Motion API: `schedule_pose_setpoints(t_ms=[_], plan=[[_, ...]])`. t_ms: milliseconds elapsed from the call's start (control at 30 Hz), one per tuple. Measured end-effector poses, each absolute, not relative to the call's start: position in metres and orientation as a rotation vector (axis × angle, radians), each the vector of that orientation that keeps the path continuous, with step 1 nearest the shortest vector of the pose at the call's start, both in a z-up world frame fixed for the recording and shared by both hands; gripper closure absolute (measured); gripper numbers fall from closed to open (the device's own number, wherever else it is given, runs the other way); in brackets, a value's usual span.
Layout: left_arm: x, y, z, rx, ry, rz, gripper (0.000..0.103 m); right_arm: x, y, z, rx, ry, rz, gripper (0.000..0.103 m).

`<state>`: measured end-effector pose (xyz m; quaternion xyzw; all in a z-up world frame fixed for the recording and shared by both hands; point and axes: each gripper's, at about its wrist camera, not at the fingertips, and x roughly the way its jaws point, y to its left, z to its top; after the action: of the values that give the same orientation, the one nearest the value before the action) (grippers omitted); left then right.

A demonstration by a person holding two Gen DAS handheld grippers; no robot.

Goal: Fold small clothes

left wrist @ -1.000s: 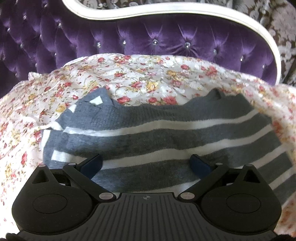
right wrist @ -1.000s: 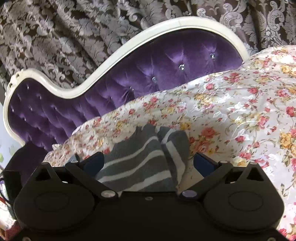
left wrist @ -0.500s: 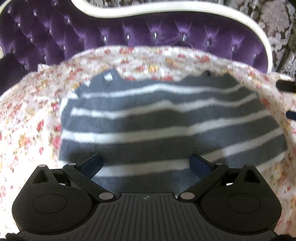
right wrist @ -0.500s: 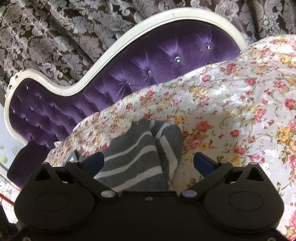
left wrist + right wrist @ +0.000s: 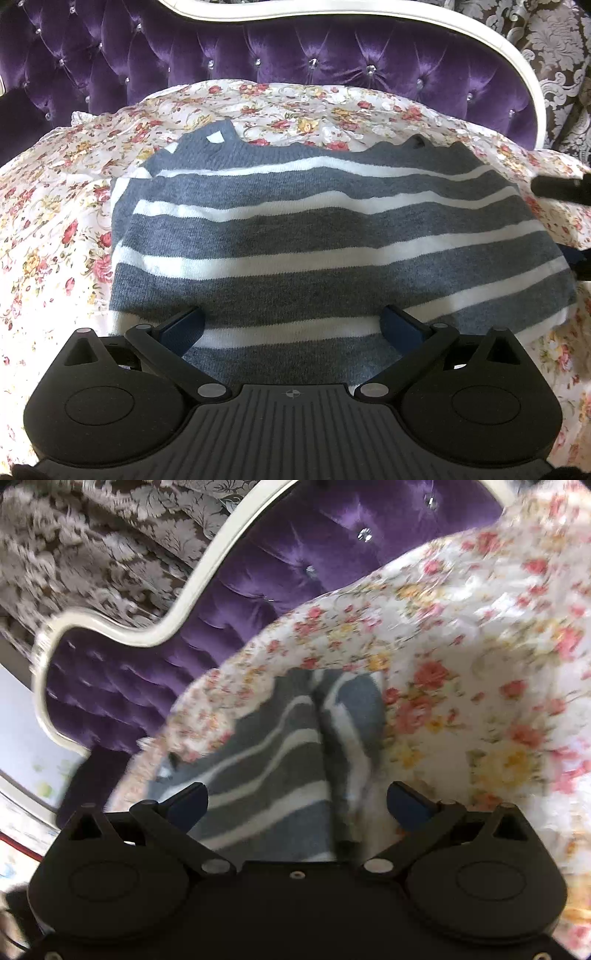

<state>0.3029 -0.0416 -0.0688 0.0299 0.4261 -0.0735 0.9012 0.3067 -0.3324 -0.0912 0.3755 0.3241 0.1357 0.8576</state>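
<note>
Since half a second ago the right wrist view has swung and blurred, and the grey knit garment with white stripes (image 5: 306, 236) fills about as much of the left wrist view as it did then, more than a second ago. It lies spread flat on the white sheet printed with red and yellow flowers (image 5: 55, 206), which covers the seat of the purple tufted velvet sofa with a cream frame (image 5: 295, 62). The left gripper (image 5: 291, 326) hovers over the garment's near edge, jaws spread wide and holding nothing. The right gripper (image 5: 299, 805) is likewise wide open and empty, over the garment's (image 5: 273, 760) bunched side edge. A dark piece of it shows at the left view's right margin (image 5: 561, 192). Brown and silver damask curtains (image 5: 92, 542) hang behind.
</note>
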Motion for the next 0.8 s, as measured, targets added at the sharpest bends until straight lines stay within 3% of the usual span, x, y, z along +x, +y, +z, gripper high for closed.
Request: schedule_pose_setpoints(t_ms=[567,800], plan=[[0.343,-0.041,-0.034,-0.033,0.876,-0.185,0.001,0.321,-0.315,-0.093,0.741,0.651,0.324,0.000],[0.386,-0.062,-0.053,0.038,0.966,-0.098,0.001,0.319,-0.311,-0.093,0.699,0.641,0.341,0.000]])
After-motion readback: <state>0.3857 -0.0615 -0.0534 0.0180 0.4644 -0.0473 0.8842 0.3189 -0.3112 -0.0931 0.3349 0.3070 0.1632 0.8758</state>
